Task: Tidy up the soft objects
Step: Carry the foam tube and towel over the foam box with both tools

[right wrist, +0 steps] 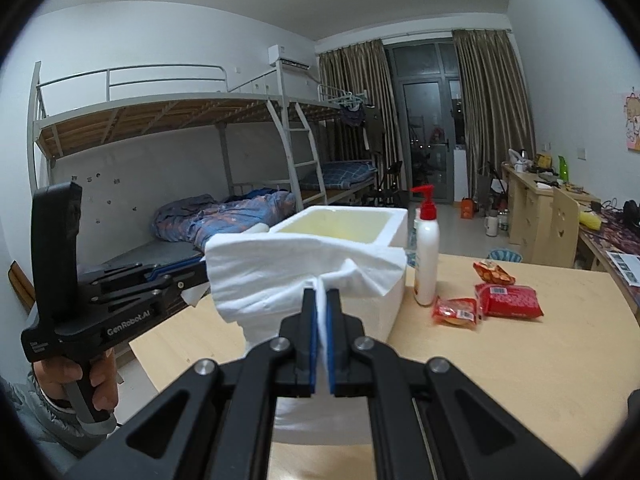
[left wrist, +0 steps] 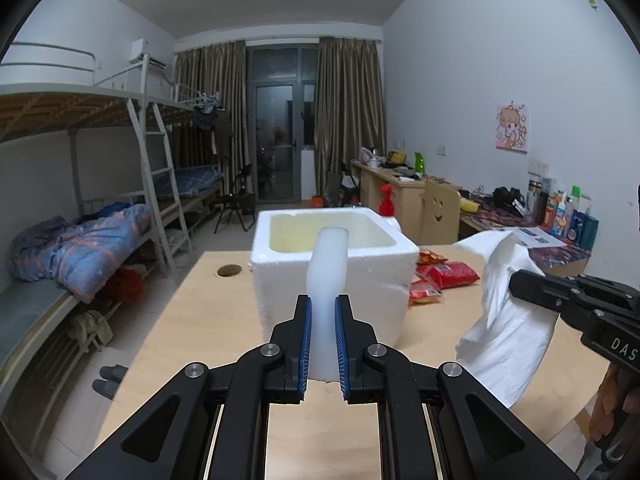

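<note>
My left gripper (left wrist: 323, 300) is shut on a white foam tube (left wrist: 327, 264) that points up toward the white styrofoam box (left wrist: 360, 268) on the wooden table (left wrist: 180, 320). My right gripper (right wrist: 321, 291) is shut on a white paper towel (right wrist: 276, 272) that hangs in front of the styrofoam box (right wrist: 380, 236). In the left wrist view the right gripper (left wrist: 516, 282) shows at the right, holding the drooping towel (left wrist: 508, 320). In the right wrist view the left gripper's body (right wrist: 104, 296) shows at the left; its tips are hidden behind the towel.
Red snack packets (right wrist: 508, 300) and a white pump bottle with a red top (right wrist: 426, 256) stand on the table right of the box. A round cable hole (left wrist: 229, 270) is in the table at the left. Bunk beds stand left, desks right.
</note>
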`<state>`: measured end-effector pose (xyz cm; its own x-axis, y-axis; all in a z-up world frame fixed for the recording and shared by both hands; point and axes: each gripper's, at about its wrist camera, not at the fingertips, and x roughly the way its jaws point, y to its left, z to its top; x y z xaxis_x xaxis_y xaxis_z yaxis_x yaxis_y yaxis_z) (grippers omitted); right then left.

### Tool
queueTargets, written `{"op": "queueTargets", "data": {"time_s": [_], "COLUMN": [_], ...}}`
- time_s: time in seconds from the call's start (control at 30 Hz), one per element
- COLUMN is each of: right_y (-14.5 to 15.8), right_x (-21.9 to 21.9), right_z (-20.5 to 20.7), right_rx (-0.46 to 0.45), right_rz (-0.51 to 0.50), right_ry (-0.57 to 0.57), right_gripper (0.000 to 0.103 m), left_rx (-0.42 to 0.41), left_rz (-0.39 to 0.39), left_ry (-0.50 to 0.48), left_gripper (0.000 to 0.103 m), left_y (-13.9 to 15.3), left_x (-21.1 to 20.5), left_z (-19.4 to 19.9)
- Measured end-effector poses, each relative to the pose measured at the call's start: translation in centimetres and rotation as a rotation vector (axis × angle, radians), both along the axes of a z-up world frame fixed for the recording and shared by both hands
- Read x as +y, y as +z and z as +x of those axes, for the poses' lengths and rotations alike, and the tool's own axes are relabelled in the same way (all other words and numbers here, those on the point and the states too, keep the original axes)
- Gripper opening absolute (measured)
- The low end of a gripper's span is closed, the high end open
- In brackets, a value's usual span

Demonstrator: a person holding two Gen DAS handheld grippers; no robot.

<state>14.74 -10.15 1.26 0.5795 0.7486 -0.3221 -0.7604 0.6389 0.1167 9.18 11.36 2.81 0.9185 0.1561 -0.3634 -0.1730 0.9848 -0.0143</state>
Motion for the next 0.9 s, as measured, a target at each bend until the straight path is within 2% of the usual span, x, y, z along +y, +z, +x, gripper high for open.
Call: {"op": "queueTargets", "data": {"time_s": [0.47,0.9], "right_y": [2.9,6.3], "right_x": [3.0,6.1], "right_z": [2.7,7.3], "right_rx": [-0.008,-0.009], "right_rz": [-0.005,-0.026], "right_ry": [0.008,-0.023], "right_gripper": [0.006,0.006], "left_rx": [-0.007,0.005], "left_rz": [0.021,0.021], "left_ry": [0.027,-0.020], "left_gripper": [0.012,0.012], "left_y": [3.0,5.4], "left_x": [2.2,3.5], "left_z": [2.7,7.6]}}
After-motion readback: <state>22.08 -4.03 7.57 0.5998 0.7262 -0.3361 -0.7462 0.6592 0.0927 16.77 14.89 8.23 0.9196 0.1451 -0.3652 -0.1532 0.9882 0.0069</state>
